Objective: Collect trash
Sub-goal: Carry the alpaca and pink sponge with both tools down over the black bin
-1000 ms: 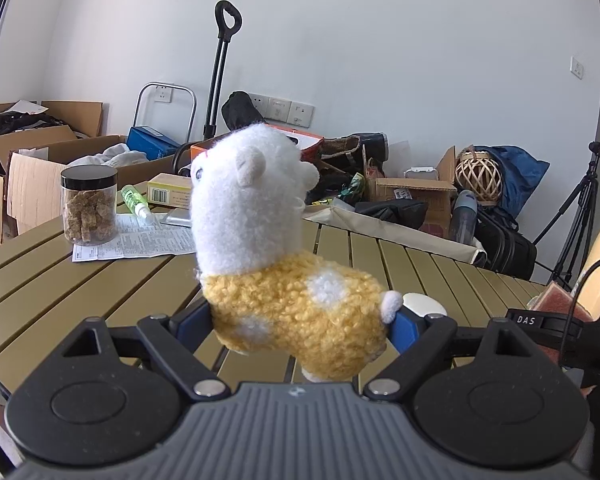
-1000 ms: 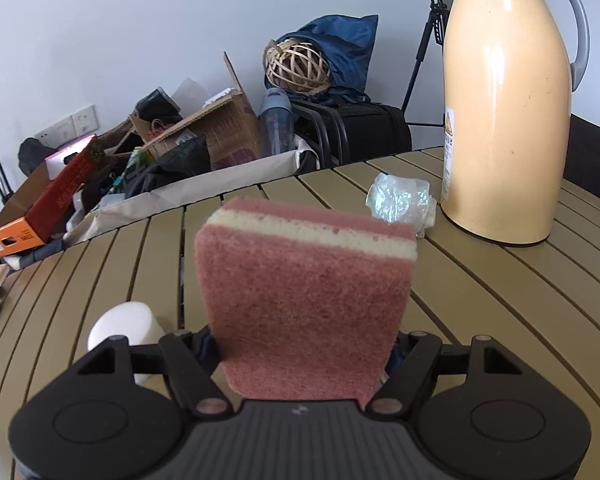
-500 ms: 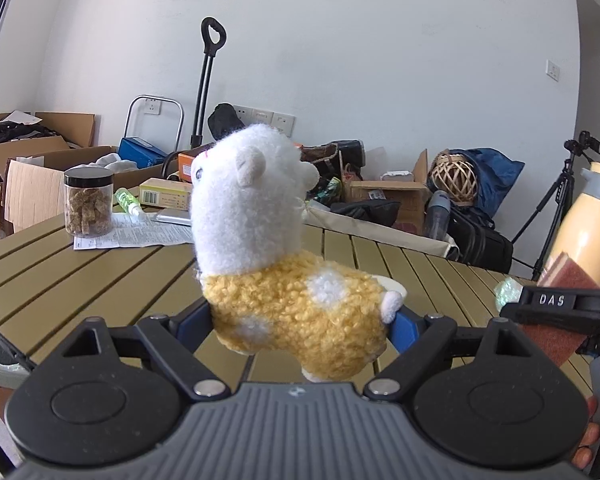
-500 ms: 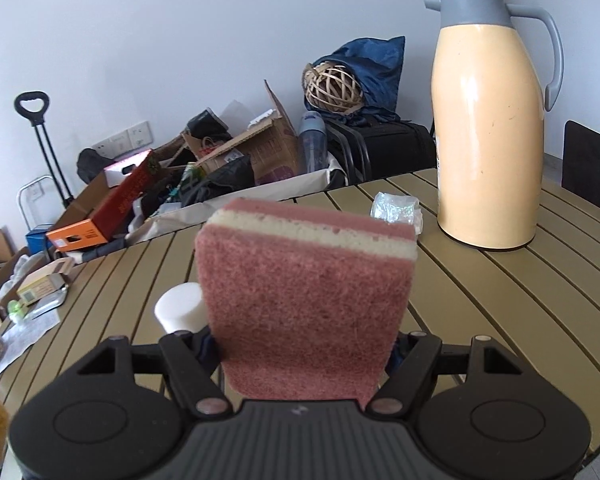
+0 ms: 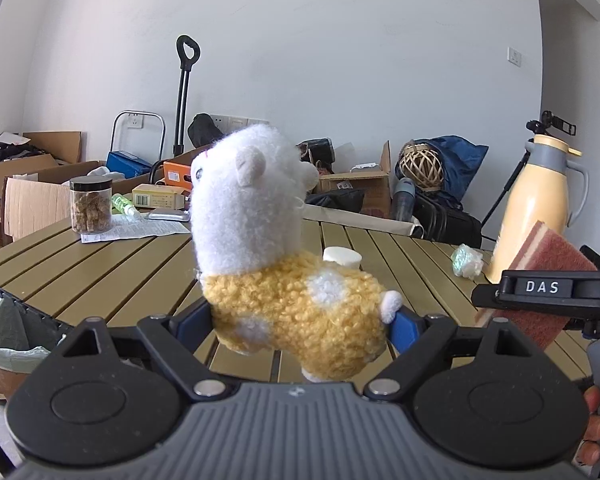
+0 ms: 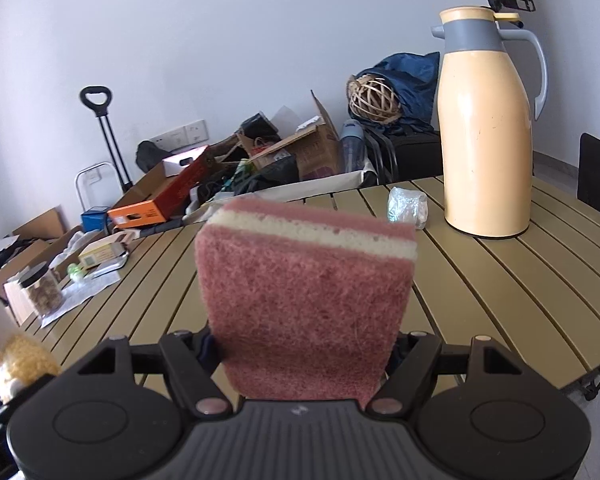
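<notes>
The left gripper has its jaws clamped on the yellow body of a plush toy, whose white head rises upright above the blue pads. The right gripper has its jaws clamped on the lower part of a pink sponge, which stands on end with a cream layer near its top edge. From the left wrist view the sponge and the right gripper show at the right edge, held above the near rim of the table.

On the slatted table, beyond the toy, sits a small white cylinder. Farther right a crumpled clear wrapper lies just beside a tall yellow thermos, which stands upright. At the far left end of the table a clear jar with a black lid rests on a sheet of paper, with a small green bottle and a yellow box near it.

Below the table's left edge a bin lined with a pale green bag is partly in view. Cardboard boxes, a hand trolley and a woven ball stand against the white wall behind
</notes>
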`<action>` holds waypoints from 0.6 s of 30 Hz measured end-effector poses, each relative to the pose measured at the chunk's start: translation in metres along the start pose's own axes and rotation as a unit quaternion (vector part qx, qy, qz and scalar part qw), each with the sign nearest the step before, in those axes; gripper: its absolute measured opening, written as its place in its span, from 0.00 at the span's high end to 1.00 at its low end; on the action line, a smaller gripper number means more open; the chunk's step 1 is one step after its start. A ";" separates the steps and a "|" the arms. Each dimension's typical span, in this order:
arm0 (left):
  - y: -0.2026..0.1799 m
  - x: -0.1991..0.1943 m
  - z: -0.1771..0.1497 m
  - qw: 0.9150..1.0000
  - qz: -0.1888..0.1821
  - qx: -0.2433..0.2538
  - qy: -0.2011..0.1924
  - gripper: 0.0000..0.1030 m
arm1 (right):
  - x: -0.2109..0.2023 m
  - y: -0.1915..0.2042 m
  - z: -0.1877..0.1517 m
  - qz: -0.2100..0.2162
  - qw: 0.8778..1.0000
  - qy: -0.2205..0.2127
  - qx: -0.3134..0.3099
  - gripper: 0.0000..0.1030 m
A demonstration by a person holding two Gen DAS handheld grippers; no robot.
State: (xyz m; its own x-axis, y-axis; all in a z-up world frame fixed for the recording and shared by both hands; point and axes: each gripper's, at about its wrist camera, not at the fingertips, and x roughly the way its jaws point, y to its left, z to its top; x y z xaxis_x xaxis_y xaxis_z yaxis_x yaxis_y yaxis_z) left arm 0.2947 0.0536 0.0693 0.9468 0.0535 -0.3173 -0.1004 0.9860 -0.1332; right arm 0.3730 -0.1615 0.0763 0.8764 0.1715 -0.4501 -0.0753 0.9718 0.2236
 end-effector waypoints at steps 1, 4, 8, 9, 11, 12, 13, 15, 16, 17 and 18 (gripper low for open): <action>0.000 -0.004 -0.002 1.000 0.001 0.003 0.001 0.14 | -0.006 -0.001 -0.003 0.005 1.000 0.000 -0.003 0.30; 0.003 -0.017 -0.009 1.000 0.007 0.004 0.005 0.14 | -0.025 -0.003 -0.013 0.016 1.000 -0.004 -0.014 0.30; 0.007 -0.034 -0.017 1.000 0.007 0.008 0.012 0.14 | -0.046 -0.007 -0.029 0.029 0.999 0.002 -0.028 0.30; 0.007 -0.038 -0.020 1.000 0.006 0.010 0.013 0.14 | -0.050 -0.008 -0.033 0.032 0.999 0.003 -0.031 0.30; 0.006 -0.045 -0.025 1.000 0.006 0.014 0.017 0.14 | -0.056 -0.009 -0.041 0.036 0.999 0.009 -0.037 0.30; 0.005 -0.049 -0.029 1.000 0.006 0.016 0.020 0.14 | -0.059 -0.011 -0.045 0.038 0.998 0.011 -0.039 0.30; 0.005 -0.051 -0.032 1.000 0.005 0.018 0.023 0.14 | -0.062 -0.012 -0.050 0.039 0.998 0.014 -0.042 0.30; 0.003 -0.055 -0.038 0.999 0.004 0.021 0.029 0.14 | -0.066 -0.015 -0.060 0.040 0.998 0.022 -0.046 0.30; 0.002 -0.057 -0.041 0.999 0.004 0.023 0.033 0.14 | -0.067 -0.017 -0.065 0.041 0.998 0.027 -0.047 0.30; 0.002 -0.058 -0.044 0.999 0.003 0.025 0.036 0.14 | -0.068 -0.019 -0.070 0.042 0.997 0.032 -0.048 0.30; 0.001 -0.059 -0.047 0.999 0.003 0.027 0.040 0.14 | -0.069 -0.020 -0.075 0.043 0.997 0.037 -0.049 0.30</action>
State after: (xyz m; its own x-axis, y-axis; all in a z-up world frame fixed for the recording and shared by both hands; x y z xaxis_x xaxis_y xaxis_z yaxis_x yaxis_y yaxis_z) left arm 0.2245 0.0442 0.0436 0.9187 0.0482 -0.3921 -0.0867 0.9929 -0.0812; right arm 0.2786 -0.1810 0.0380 0.8277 0.2622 -0.4961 -0.1974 0.9636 0.1801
